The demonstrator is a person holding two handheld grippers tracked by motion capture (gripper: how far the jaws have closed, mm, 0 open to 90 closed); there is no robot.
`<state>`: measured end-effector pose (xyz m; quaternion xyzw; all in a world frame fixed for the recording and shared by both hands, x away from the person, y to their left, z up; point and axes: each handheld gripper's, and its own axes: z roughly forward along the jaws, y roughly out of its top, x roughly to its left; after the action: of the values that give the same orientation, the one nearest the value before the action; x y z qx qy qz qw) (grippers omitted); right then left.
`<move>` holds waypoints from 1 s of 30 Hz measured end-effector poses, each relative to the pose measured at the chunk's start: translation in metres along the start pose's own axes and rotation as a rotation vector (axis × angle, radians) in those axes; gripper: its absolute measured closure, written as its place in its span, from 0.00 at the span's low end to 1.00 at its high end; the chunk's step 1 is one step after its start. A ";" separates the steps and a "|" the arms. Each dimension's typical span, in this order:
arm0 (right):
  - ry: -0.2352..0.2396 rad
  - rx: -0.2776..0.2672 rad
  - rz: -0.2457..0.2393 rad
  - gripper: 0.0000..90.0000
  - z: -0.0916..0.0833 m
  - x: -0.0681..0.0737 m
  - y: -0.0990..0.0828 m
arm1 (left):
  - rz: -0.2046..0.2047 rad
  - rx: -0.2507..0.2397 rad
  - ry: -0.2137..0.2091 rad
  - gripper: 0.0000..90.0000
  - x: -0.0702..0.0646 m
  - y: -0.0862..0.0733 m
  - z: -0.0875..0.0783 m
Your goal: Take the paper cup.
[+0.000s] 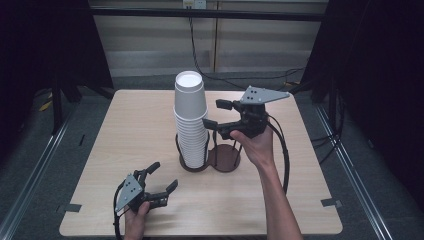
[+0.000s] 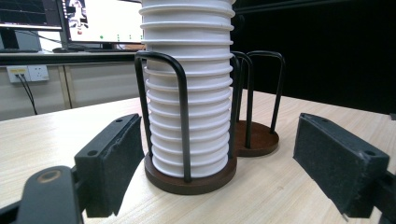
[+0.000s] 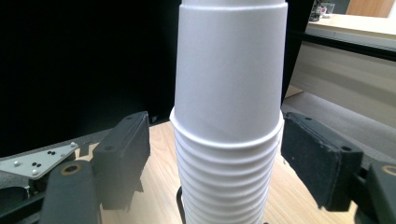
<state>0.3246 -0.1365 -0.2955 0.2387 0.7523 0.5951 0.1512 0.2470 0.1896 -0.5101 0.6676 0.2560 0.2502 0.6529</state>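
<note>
Right tongs point(image 1: 216, 114) gape wide beside the paper cup stack point(image 1: 190, 117); left tongs point(image 1: 164, 176) hang spread, empty, above the table point(image 1: 125, 130).

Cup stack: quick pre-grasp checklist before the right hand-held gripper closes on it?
1. Right hand-held gripper open: ok, jaws spread wide.
2. Cup stack between its jaws: ok, a jaw stands on each side in the right gripper view, not touching.
3. Grasp height: ok, jaws sit near the rim of the top cup, above the nested rims.
4. Stack seated in the wire holder: ok, upright inside the bars.
5. Second holder free to receive a cup: ok, empty.
6. Left hand-held gripper out of the way: ok, open, low on the table, short of the holder.
</note>
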 end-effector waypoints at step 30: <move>0.053 0.150 -0.013 0.15 0.054 -0.016 0.054 | 0.000 -0.002 -0.004 0.18 0.000 0.000 0.000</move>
<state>0.3759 -0.0910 -0.2571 0.2289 0.8000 0.5422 0.1168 0.2471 0.1896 -0.5101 0.6674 0.2547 0.2491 0.6539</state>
